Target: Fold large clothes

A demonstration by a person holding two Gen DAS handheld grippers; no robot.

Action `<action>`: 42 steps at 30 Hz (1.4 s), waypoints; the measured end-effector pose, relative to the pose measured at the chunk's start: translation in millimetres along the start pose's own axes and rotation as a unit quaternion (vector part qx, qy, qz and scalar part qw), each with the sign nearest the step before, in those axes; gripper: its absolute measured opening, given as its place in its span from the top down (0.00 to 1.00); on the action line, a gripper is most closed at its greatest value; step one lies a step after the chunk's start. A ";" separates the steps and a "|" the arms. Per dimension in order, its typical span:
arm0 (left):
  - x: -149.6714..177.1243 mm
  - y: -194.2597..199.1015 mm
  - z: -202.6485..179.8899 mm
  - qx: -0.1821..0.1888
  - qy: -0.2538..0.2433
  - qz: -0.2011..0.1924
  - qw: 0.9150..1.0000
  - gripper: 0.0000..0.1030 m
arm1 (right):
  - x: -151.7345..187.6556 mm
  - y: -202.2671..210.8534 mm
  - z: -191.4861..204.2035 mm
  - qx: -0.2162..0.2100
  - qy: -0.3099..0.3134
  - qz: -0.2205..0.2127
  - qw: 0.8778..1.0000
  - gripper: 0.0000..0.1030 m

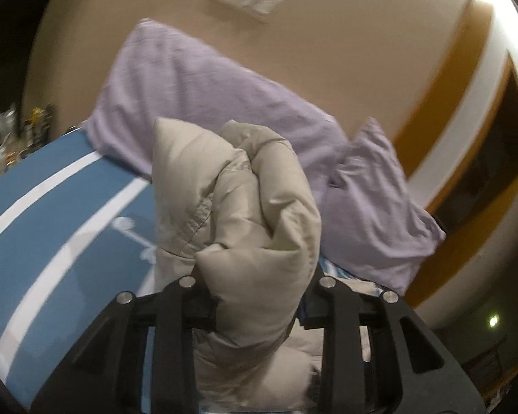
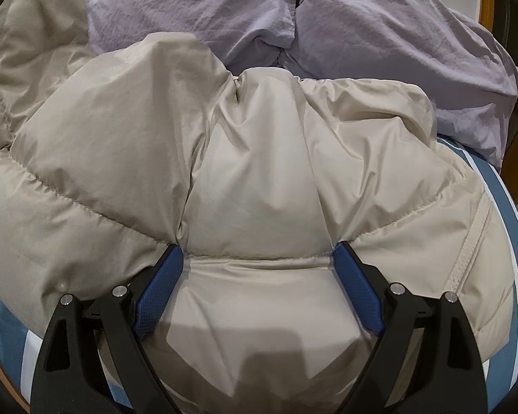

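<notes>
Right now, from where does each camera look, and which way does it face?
Left wrist: sits on the left gripper, raised, facing the lavender pillows and beige wall; its black fingers clamp a bunch of the beige puffer jacket.
Right wrist: sits on the right gripper, looking down at close range on the jacket; its blue pads press into the fabric, wide apart.
Shared: the jacket, the pillows and the blue striped bedsheet.

Beige puffer jacket (image 2: 259, 179) between spread fingers (image 2: 357, 286)
</notes>
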State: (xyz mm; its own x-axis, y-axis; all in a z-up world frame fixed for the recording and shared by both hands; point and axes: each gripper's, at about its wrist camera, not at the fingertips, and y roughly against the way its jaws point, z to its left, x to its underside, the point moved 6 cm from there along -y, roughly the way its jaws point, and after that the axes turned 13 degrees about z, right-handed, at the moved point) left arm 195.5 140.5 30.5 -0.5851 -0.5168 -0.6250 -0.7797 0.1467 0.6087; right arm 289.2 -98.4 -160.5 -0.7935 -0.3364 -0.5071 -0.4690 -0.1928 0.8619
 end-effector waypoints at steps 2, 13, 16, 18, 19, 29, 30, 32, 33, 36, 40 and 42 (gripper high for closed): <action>3.3 -4.6 -18.7 0.013 -0.014 0.003 1.000 0.70 | -0.2 -0.1 1.1 0.001 0.000 0.000 1.000 0.12; 35.2 -42.8 -120.6 0.054 -0.096 0.043 0.993 0.71 | 3.2 10.1 -3.0 -0.030 0.009 -0.010 0.999 0.12; 46.2 -53.9 -137.6 0.059 -0.112 0.056 0.990 0.71 | 8.3 20.9 -13.5 -0.048 0.003 -0.021 0.999 0.12; 52.9 -62.6 -147.9 0.062 -0.120 0.065 0.989 0.71 | 12.7 28.8 -24.1 -0.049 -0.002 -0.030 0.998 0.12; 56.7 -66.9 -153.2 0.063 -0.124 0.069 0.988 0.71 | 13.9 31.3 -28.2 -0.047 -0.004 -0.033 0.998 0.12; 98.8 -109.1 -203.4 0.062 -0.181 0.110 0.975 0.71 | 32.4 58.6 -101.9 -0.021 -0.067 -0.072 0.995 0.12; 101.7 -114.6 -209.2 0.061 -0.186 0.113 0.974 0.71 | 34.4 60.2 -108.6 -0.018 -0.074 -0.075 0.994 0.12; 113.4 -125.2 -220.6 0.056 -0.202 0.122 0.970 0.71 | 40.7 62.2 -124.4 -0.014 -0.092 -0.077 0.993 0.12; 119.8 -132.9 -228.2 0.051 -0.212 0.127 0.968 0.71 | 43.3 62.1 -131.5 -0.013 -0.100 -0.077 0.992 0.12; 135.8 -147.8 -240.2 0.038 -0.234 0.137 0.962 0.71 | 49.8 60.4 -146.3 -0.008 -0.117 -0.072 0.990 0.12; 156.3 -167.8 -253.4 0.018 -0.258 0.150 0.954 0.70 | 58.9 59.7 -161.0 -0.003 -0.135 -0.068 0.989 0.12; 163.0 -171.7 -257.4 0.009 -0.266 0.153 0.952 0.70 | 62.0 60.2 -167.2 -0.003 -0.141 -0.067 0.988 0.12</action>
State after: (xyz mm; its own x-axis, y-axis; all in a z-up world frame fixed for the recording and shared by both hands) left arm 291.3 -186.0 -50.0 -0.8120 0.0516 -0.5813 -0.5550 0.2396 0.7966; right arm 276.7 -285.0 -139.2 -0.8014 -0.0373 -0.5970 -0.5757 -0.2230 0.7867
